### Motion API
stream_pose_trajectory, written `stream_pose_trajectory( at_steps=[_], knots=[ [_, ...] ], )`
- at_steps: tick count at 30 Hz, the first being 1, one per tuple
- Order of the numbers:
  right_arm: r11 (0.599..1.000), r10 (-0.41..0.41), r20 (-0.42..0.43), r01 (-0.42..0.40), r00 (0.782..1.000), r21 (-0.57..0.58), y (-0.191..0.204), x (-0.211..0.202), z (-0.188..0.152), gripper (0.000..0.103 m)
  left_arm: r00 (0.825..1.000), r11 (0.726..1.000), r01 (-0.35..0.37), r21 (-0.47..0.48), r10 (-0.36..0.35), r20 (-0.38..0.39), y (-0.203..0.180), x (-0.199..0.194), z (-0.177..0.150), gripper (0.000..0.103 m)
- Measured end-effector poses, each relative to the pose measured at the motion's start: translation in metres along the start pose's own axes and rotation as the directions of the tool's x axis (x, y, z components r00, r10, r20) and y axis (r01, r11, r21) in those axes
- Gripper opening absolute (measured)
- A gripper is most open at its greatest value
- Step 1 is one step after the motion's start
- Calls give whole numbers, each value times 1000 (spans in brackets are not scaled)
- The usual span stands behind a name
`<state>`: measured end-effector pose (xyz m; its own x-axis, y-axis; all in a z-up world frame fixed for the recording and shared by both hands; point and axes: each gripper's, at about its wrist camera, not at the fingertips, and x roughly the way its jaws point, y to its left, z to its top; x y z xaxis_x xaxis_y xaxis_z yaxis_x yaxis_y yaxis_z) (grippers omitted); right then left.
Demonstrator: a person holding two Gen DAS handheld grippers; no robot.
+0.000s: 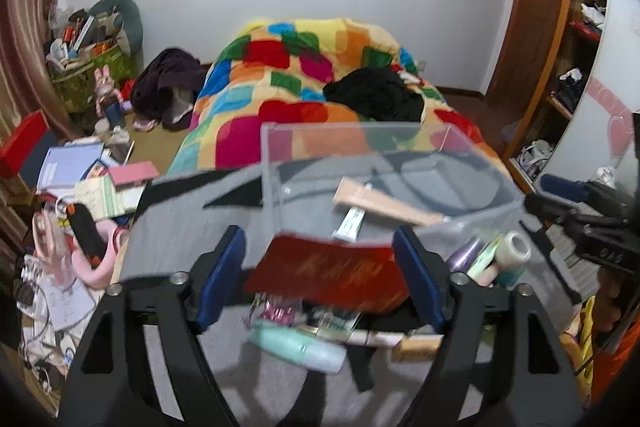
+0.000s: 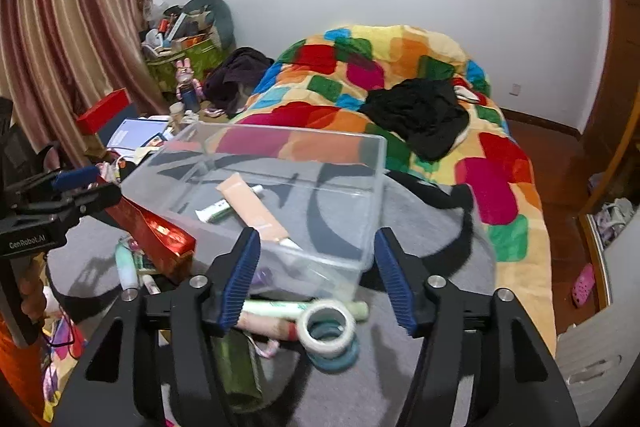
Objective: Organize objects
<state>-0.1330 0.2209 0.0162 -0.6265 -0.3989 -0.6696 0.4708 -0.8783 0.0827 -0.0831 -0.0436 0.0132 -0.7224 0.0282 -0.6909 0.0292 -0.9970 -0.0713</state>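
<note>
clear bin [image 2: 360, 163]: 2 tubes | red box [image 2: 154, 227]: 1 | tape rolls [image 2: 328, 327]: 2

Left gripper [image 1: 320, 273] held level and pointed forward, blue-padded fingers [image 1: 222, 277] spread wide apart, nothing pinched between them. Right gripper [image 2: 316, 281] likewise level, fingers [image 2: 240, 277] parted wide, jaws empty. Left gripper also seen from the right wrist view at the left edge [image 2: 76, 187], fingers aimed rightward.

Clear bin [image 2: 280, 195] on grey mat [image 2: 420, 367]
</note>
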Motion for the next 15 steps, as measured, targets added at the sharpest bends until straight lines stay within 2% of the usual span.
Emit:
stream_pose_trajectory(
  at_steps=[1,3,12,15],
  knots=[
    [1000,-5,0,5,1000,3,-1,-2,-4,61,1000,1000,-2,-10,2,-5,2,1,-4,87],
    [1000,-13,-1,13,1000,9,-4,-3,-12,68,1000,999,7,-36,-7,-23,7,4,-13,89],
    [999,-10,-54,12,999,43,-16,8,-44,70,990,992,87,-88,-96,-104,-5,25,-32,94],
    [999,-14,-70,17,997,42,-18,14,-52,70,981,987,114,-115,-130,-143,-10,38,-35,94]
  ],
)
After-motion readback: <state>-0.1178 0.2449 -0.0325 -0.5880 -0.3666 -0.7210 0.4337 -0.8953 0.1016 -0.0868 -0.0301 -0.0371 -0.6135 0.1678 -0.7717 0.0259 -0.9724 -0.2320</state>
